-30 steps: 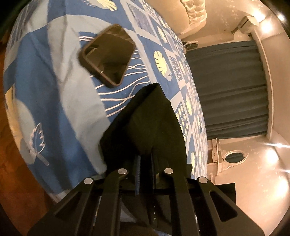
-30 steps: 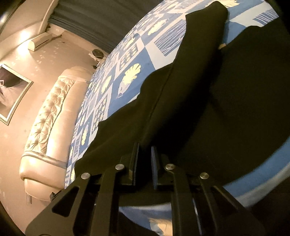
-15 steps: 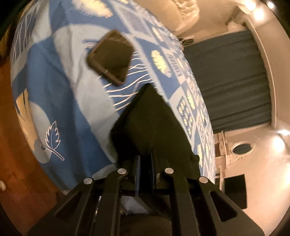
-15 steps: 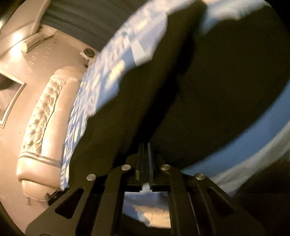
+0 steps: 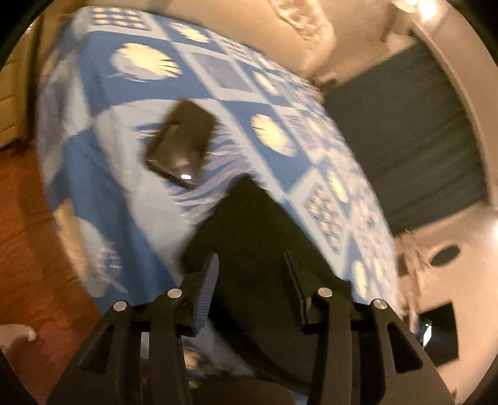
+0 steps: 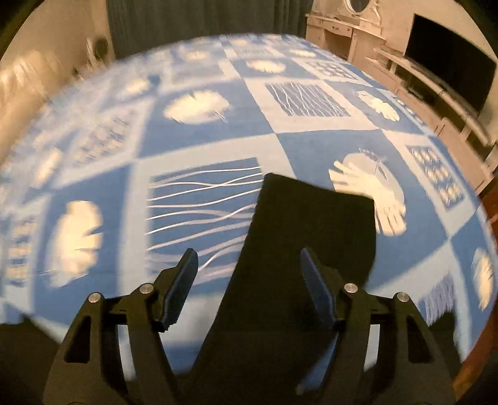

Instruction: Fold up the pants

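Fingers of the left gripper [image 5: 249, 264] stand partly apart and are opening, with black pants [image 5: 249, 249] lying between them but not pinched; the cloth looks free of both pads. Pants here run as a folded dark strip from under the gripper out to a corner on the blue bedspread [image 5: 102, 155], near the bed's edge above wooden floor [image 5: 25, 233]. Just past that corner lies a dark phone [image 5: 183, 146], flat on the spread, apart from the cloth. Farther off: a tufted pale headboard [image 5: 298, 21], dark curtain [image 5: 404, 140]. Right gripper [image 6: 249, 264] fingers are spread wide and opening too; the pants [image 6: 311, 224] stretch between them as a long band ending in a squared edge on the bedspread [image 6: 218, 146], neither pad touching the fabric as far as the blur allows. Beyond the bed, a pale cabinet run with a dark television screen [image 6: 448, 62] at right, curtain [image 6: 186, 18] at the far side. Both views are motion-smeared.
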